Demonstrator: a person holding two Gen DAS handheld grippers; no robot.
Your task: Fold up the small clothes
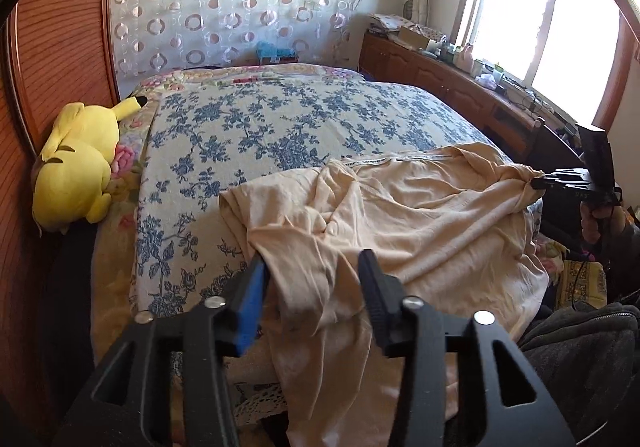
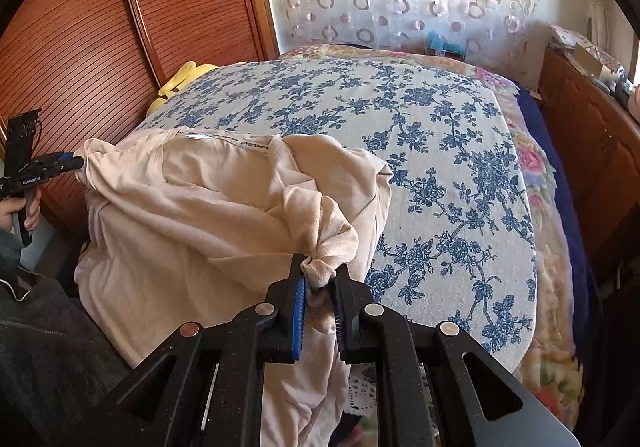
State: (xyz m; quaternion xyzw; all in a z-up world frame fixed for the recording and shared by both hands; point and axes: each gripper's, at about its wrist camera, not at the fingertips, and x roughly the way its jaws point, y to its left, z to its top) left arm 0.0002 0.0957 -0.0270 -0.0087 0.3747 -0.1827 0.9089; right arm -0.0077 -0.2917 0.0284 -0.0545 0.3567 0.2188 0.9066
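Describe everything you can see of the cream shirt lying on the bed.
The cream shirt looks like soft knit cotton, crumpled and unfolded, with a printed tape along the inside neckline. It lies on the near part of the blue floral bedspread, its lower part hanging over the bed's near edge. The right hand-held gripper pinches a bunched corner. The left hand-held gripper straddles a loose fold in its own view, jaws apart, yet in the right view its tips meet bunched cloth, so its hold is unclear.

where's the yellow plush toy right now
In the left wrist view, the yellow plush toy lies at the bed's left edge, between the wooden wardrobe and the blue floral cover.
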